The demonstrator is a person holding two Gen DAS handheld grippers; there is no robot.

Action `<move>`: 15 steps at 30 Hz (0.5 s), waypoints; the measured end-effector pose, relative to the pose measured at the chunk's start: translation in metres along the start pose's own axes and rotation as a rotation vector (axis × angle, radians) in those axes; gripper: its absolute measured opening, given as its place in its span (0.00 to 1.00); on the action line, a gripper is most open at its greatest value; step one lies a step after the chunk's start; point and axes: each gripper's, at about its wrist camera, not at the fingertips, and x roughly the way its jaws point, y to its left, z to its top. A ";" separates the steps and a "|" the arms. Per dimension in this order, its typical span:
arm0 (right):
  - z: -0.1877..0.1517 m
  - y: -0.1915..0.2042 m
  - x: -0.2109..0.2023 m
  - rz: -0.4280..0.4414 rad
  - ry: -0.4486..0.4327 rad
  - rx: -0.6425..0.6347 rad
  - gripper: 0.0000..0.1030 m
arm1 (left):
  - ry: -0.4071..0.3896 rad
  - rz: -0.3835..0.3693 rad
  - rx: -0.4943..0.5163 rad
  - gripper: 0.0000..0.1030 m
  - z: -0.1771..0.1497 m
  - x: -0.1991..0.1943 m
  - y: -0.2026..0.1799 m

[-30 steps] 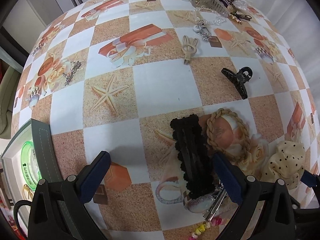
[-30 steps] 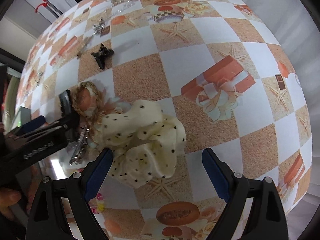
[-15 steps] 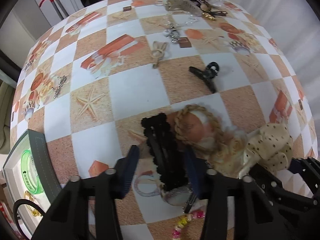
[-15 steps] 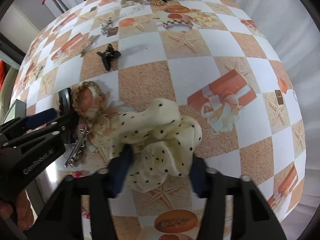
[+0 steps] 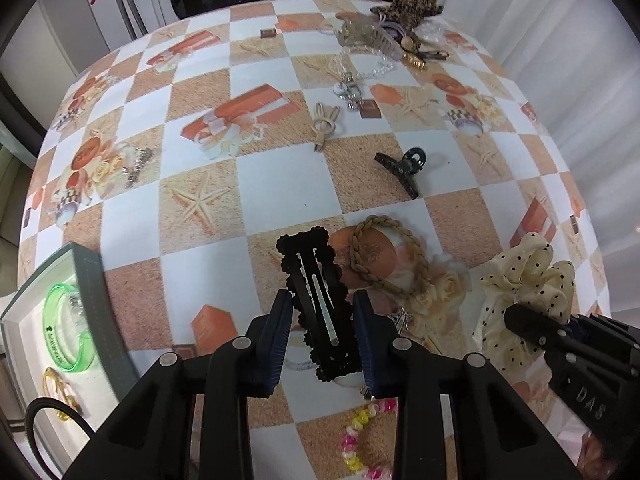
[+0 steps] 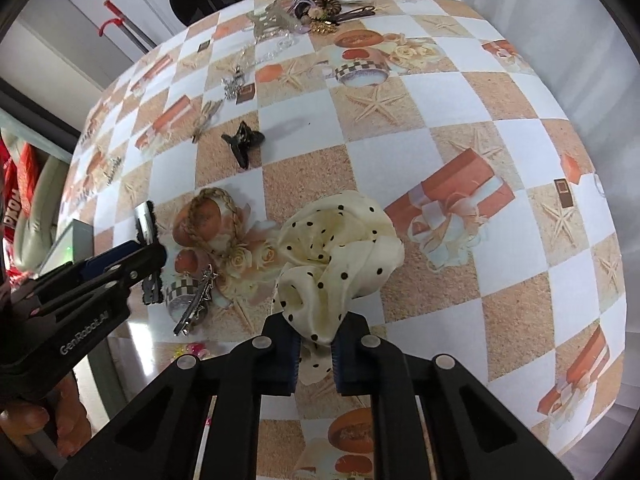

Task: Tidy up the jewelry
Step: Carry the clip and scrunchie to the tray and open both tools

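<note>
A black scalloped hair clip stands between the blue pads of my left gripper. The jaws are closing on it, the pads press its sides, and it sits raised off the checked tablecloth. A cream scrunchie with black dots is bunched up in my right gripper, which is shut on its near fold. The left wrist view shows the same scrunchie at the right. The grey jewelry box at the left edge holds a green bangle.
A braided hair tie, a black claw clip, a beige bunny clip and a silver star clip lie on the cloth. A bead bracelet lies near. A heap of accessories sits at the far edge.
Both grippers went from wide open to closed. The left one closed around the black clip and rose with it. The right one squeezed the scrunchie, which bunched upward.
</note>
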 end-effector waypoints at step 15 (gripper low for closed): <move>0.000 0.012 -0.041 0.088 -0.014 0.013 0.13 | -0.113 -0.004 -0.079 0.35 -0.025 -0.074 0.059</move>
